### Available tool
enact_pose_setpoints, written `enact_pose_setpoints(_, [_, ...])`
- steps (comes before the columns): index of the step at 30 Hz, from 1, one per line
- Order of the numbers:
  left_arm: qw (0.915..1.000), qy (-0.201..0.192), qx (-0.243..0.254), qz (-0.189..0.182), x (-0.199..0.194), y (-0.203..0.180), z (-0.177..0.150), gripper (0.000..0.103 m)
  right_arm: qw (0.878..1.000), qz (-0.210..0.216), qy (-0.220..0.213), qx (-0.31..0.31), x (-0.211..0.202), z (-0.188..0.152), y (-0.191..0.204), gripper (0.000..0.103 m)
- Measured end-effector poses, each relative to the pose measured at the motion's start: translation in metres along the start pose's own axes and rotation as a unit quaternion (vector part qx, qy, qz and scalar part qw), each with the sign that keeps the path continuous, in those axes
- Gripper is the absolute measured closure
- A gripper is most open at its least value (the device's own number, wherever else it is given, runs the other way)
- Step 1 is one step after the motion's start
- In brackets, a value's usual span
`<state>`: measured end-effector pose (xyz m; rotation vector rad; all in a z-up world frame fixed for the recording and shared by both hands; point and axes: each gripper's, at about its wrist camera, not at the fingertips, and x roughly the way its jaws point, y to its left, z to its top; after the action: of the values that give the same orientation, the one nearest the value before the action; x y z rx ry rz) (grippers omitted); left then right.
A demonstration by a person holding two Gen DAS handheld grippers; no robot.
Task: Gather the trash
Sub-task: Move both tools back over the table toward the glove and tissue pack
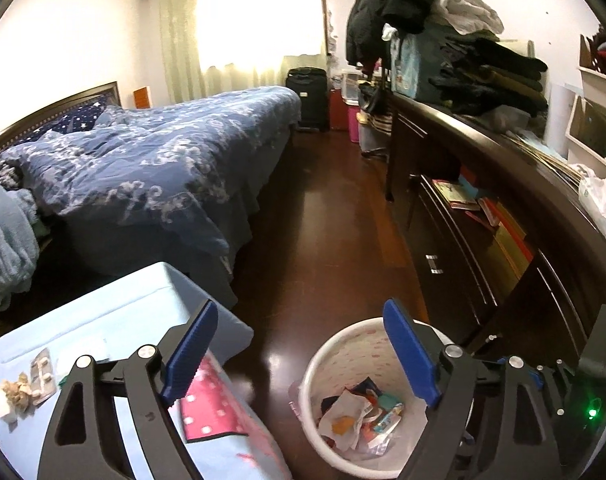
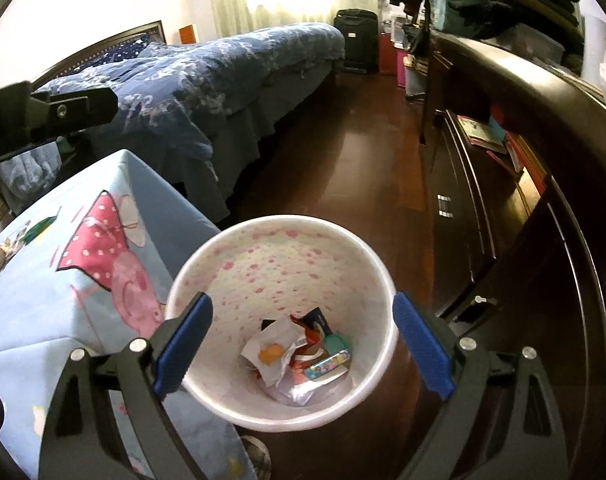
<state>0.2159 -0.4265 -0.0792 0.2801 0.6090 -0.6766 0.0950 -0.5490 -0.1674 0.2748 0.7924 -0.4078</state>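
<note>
A white wastebasket (image 2: 385, 276) with pink speckles stands on the dark floor beside a cloth-covered table (image 2: 63, 320). Wrappers and crumpled paper (image 2: 299, 356) lie at its bottom. My right gripper (image 2: 303, 344) hangs right over its mouth, jaws open and empty. My left gripper (image 1: 303, 348) is open and empty too, between the table corner and the wastebasket (image 1: 313, 364). On the table at the far left lie a crumpled brownish wad (image 1: 17, 390), a blister pack (image 1: 43, 376) and a small white piece (image 1: 5, 408).
A bed with a blue duvet (image 1: 151, 160) fills the left side. A long dark dresser (image 1: 483, 240) piled with clothes runs along the right. Wooden floor (image 1: 335, 200) stretches between them to a black suitcase (image 1: 307, 96) at the far wall.
</note>
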Motion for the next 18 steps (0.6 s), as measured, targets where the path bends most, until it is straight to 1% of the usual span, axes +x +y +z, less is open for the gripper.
enact_pose_setpoints(4, [0.9996,-0.005,-0.015,0.025,-0.014,0.023,-0.005,0.015,1.0,0.017,-0.003,-0.015,-0.01,0.002,0.022,0.01])
enact_pose_setpoints(6, [0.9987,-0.005,-0.029,0.041,-0.022,0.04,-0.01,0.01,0.999,0.032,-0.004,-0.027,-0.016,0.003,0.038,0.009])
enact_pose_setpoints(8, [0.9975,-0.004,-0.041,0.057,-0.028,0.055,-0.016,0.009,0.998,0.043,-0.006,-0.04,-0.02,0.003,0.054,0.009])
enact_pose_setpoints(9, [0.9962,-0.001,-0.05,0.071,-0.033,0.068,-0.021,0.009,0.998,0.049,-0.006,-0.047,-0.022,0.003,0.063,0.009])
enact_pose_setpoints(13, [0.9909,0.006,-0.082,0.107,-0.044,0.108,-0.037,0.007,0.993,0.075,-0.009,-0.087,-0.031,0.002,0.105,0.008])
enact_pose_setpoints(14, [0.9884,0.009,-0.093,0.12,-0.047,0.122,-0.042,0.007,0.992,0.082,-0.009,-0.099,-0.033,0.001,0.117,0.008])
enact_pose_setpoints(18, [0.9801,0.021,-0.126,0.152,-0.054,0.163,-0.058,0.006,0.985,0.104,-0.009,-0.135,-0.041,-0.001,0.157,0.008])
